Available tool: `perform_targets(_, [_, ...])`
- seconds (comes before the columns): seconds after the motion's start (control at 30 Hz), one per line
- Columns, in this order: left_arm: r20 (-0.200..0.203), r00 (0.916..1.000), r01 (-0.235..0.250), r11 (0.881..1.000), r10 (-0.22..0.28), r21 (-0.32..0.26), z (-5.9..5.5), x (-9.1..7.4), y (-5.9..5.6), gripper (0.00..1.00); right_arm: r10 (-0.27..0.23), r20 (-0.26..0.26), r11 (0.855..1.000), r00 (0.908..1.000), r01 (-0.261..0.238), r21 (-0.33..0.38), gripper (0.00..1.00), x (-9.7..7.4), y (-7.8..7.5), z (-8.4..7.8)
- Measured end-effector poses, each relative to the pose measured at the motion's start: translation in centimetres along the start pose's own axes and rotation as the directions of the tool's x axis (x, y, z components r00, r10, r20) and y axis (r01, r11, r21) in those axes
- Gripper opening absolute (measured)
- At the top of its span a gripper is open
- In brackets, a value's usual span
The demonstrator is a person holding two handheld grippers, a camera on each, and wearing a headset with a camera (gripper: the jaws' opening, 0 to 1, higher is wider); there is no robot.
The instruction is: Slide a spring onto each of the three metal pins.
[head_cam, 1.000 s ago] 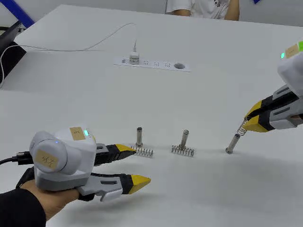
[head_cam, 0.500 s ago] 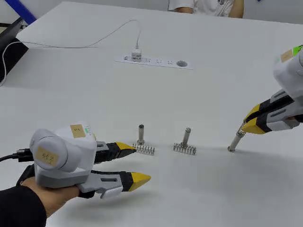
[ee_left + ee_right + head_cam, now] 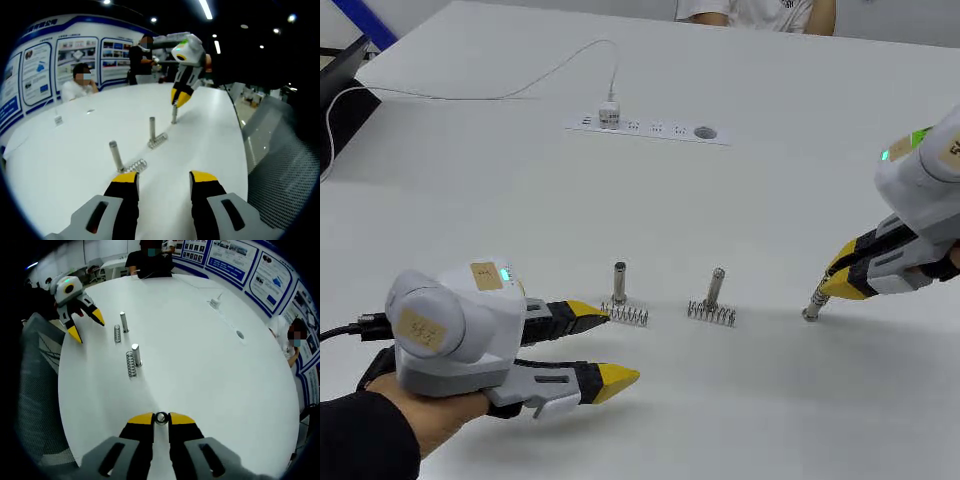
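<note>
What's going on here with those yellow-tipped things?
A person works two hand-held tongs at a white table. The right tongs pinch a spring at the top of the right pin. The left tongs hover open near the left pin and middle pin, both bare, loose springs lying beside them.

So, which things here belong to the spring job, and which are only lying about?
Job: left pin, middle pin, right pin; left spring, middle spring; third spring in the right gripper.
Lying about: power strip, cable.
</note>
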State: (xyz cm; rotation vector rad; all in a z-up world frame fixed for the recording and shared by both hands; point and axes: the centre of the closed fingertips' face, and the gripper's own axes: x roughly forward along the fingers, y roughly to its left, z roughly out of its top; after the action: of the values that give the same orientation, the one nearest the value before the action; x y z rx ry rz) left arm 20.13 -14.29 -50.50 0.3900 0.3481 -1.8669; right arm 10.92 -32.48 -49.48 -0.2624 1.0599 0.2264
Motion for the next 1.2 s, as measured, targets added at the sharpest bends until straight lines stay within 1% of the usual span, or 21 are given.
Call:
perform_targets(0.13, [0.0, 1.0, -0.001, 1.0, 0.001, -0.001, -0.1, 0.0, 0.0, 0.41, 0.0, -0.001, 1.0, 1.0, 0.0, 0.009, 0.12, 0.5, 0.1, -0.2])
perform_targets(0.37, [-0.001, 1.0, -0.001, 1.0, 0.001, 0.0, -0.1, 0.0, 0.0, 0.41, -0.006, -0.022, 1.0, 0.9997, 0.007, 0.018, 0.12, 1.3, 0.3, -1.0])
perform_targets(0.53, [-0.001, 1.0, -0.001, 1.0, 0.001, 0.0, -0.1, 0.0, 0.0, 0.41, -0.004, -0.032, 1.0, 0.9995, 0.005, 0.025, 0.12, 1.5, 0.5, -1.3])
perform_targets(0.77, [-0.002, 1.0, -0.001, 1.0, 0.001, -0.002, -0.2, 0.0, 0.0, 0.41, -0.003, -0.028, 0.999, 0.9996, 0.004, 0.032, 0.13, 1.6, 0.6, -1.3])
perform_targets(0.9, [0.0, 1.0, -0.001, 1.0, 0.001, -0.002, -0.1, 0.0, 0.0, 0.41, -0.004, -0.015, 0.999, 0.9999, 0.005, 0.036, 0.17, 1.5, 0.7, -1.2])
perform_targets(1.0, [-0.001, 1.0, -0.001, 1.0, 0.001, -0.002, -0.1, 0.0, 0.0, 0.41, -0.015, -0.013, 0.999, 0.9998, 0.016, 0.03, 0.19, 1.4, 0.5, -1.1])
perform_targets(1.2, [-0.002, 1.0, 0.0, 1.0, 0.0, 0.0, 0.0, 0.0, 0.0, 0.41, -0.028, 0.006, 1.0, 0.9996, 0.028, 0.014, 0.2, 0.5, 0.5, -0.3])
